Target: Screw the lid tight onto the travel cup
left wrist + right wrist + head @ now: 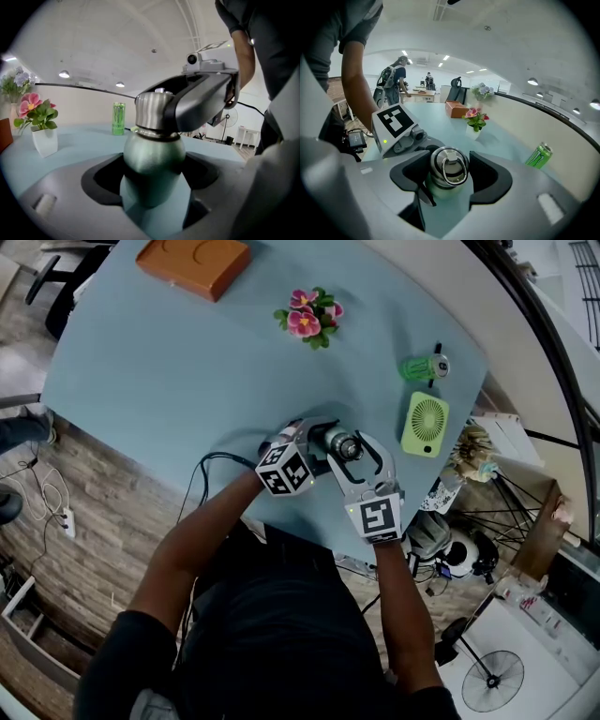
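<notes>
Standing close to the near edge of the desk [187, 362], the green travel cup [152, 164] is being clamped round its body by the left tool [152, 197], while the right tool [449, 180] is gripping the steel lid [448, 168] with jaws set wide

On the pale blue, round-edged worktop [169, 381], an orange-brown box [192, 263] was set at the far side and a white pot of pink flowers [309, 315] nearer the middle. A green can [424, 367] was stood upright towards the right edge, with a small green fan [425, 424] laid flat near it. A green travel cup [152, 159], capped by a steel lid [448, 168], was stood near the front edge.
</notes>
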### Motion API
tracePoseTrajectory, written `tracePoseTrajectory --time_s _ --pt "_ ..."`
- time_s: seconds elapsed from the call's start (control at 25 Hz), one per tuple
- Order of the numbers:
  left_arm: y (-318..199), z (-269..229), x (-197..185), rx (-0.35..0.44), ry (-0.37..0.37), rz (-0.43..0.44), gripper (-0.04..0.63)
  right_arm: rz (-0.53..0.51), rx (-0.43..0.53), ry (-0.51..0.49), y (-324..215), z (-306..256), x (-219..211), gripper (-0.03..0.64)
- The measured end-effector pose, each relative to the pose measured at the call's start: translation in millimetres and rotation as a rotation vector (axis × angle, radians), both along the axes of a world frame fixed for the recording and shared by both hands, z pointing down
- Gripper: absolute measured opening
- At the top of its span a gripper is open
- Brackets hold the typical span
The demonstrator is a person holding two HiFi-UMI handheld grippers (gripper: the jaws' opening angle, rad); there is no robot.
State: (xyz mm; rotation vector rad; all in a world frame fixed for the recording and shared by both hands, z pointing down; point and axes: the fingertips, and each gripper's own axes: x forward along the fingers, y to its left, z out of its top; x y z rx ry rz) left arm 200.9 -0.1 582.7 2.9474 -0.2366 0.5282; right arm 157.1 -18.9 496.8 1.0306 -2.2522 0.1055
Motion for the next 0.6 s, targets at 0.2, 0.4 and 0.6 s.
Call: tracePoseTrajectory --time_s 0.2,0.4,0.6 --pt "0 0 0 0.001 0.009 -0.001 0.426 -0.016 -0.010 -0.003 0 2 1 0.262" --pt "0 0 0 0.003 0.012 0.003 0.426 -0.071 -0.041 0.018 4 -1 -5 0.268" --pt "0 1 2 0.002 0.016 0.006 0.426 -0.260 -0.080 0.121 13 -16 -7 0.282"
